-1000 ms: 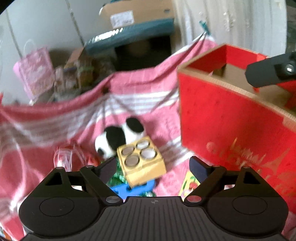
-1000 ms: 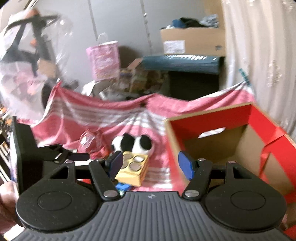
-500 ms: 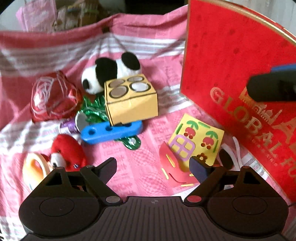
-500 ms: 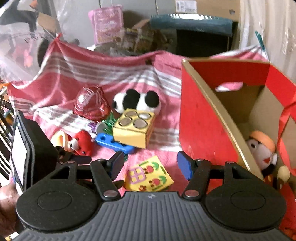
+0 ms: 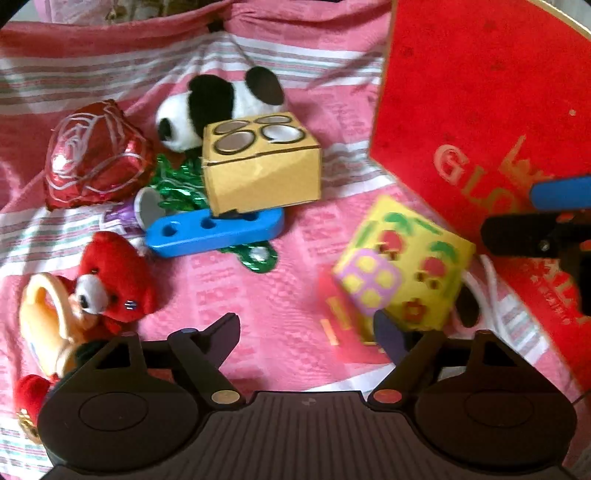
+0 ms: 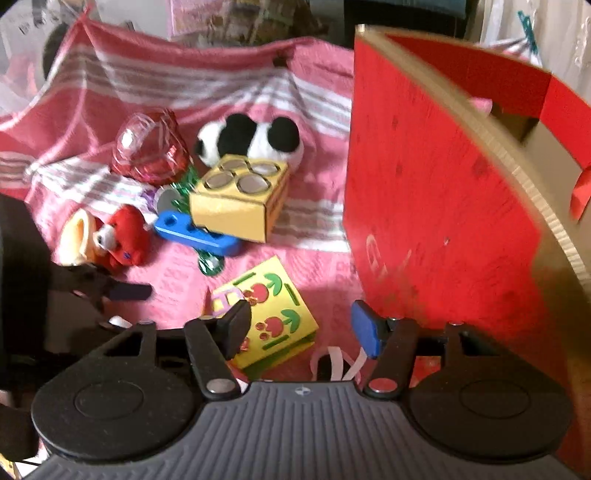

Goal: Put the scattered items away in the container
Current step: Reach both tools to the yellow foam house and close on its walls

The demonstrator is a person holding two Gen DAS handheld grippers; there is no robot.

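Observation:
Scattered items lie on a pink striped blanket (image 5: pixel 280 295): a panda plush (image 5: pixel 218 105), a tan cardboard box with round holes (image 5: pixel 258 162), a blue holed block (image 5: pixel 218 230), a red foil heart (image 5: pixel 96 155), a red teddy (image 5: pixel 110 277) and a yellow flowered foam box (image 5: pixel 406 273). The big red cardboard container (image 5: pixel 480 110) stands at the right. My left gripper (image 5: pixel 306 328) is open and empty, low over the blanket beside the yellow box. My right gripper (image 6: pixel 301 325) is open and empty, just above the yellow foam box (image 6: pixel 273 314), next to the container (image 6: pixel 436 206).
A cream plastic cup (image 5: pixel 44 317) lies by the red teddy. Green tinsel (image 5: pixel 177 184) and a purple tube (image 5: pixel 129 212) lie under the tan box. A white strap (image 6: pixel 336 363) lies by the container's base. Bags and clutter (image 6: pixel 240 14) stand behind the blanket.
Both grippers have tilted down and moved lower and closer to the blanket. The yellow foam box now sits near both sets of fingertips. Both stay open.

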